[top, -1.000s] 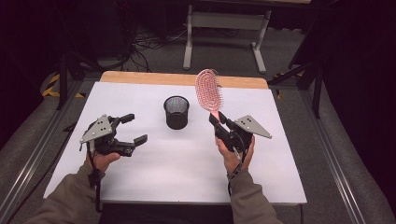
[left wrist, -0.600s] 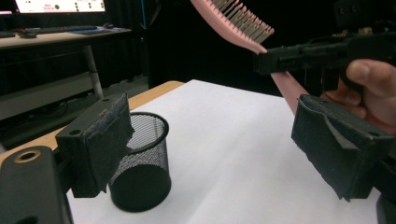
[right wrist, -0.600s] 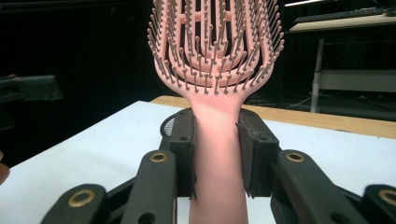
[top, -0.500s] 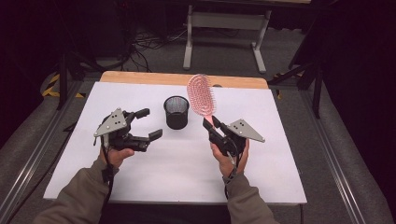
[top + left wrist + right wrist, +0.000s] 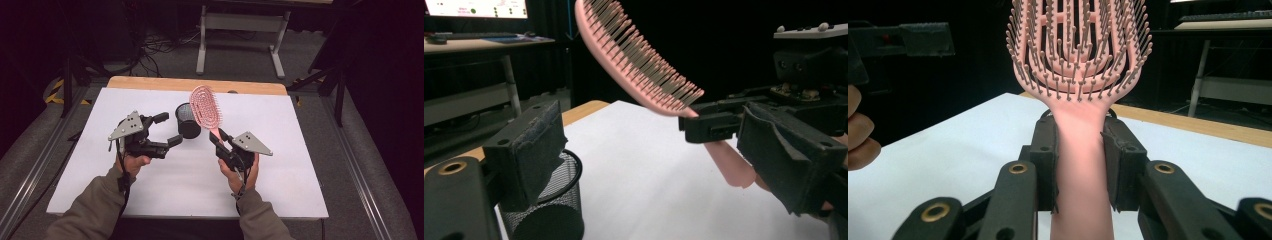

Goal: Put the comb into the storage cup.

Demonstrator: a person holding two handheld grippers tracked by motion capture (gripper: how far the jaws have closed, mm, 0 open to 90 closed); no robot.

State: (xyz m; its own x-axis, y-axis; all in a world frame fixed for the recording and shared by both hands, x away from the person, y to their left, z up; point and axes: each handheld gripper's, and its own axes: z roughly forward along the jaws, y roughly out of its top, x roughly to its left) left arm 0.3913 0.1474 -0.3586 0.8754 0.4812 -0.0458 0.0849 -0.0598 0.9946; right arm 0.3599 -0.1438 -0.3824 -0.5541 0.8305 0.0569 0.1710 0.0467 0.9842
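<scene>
High view: no legible writing on any item | right gripper [image 5: 218,138] clamps pink hairbrush [image 5: 205,106] by its handle, head tilted up toward mesh cup [image 5: 188,120] | left gripper [image 5: 167,130] beside cup, jaws spread wide, nothing between | right gripper view: pads squeeze brush handle.

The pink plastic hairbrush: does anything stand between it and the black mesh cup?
Nothing visible does. The pink plastic hairbrush, clamped by its handle in the right tool, hangs just above the black mesh cup, whose mouth is open. The left tool stands open beside the cup.
</scene>
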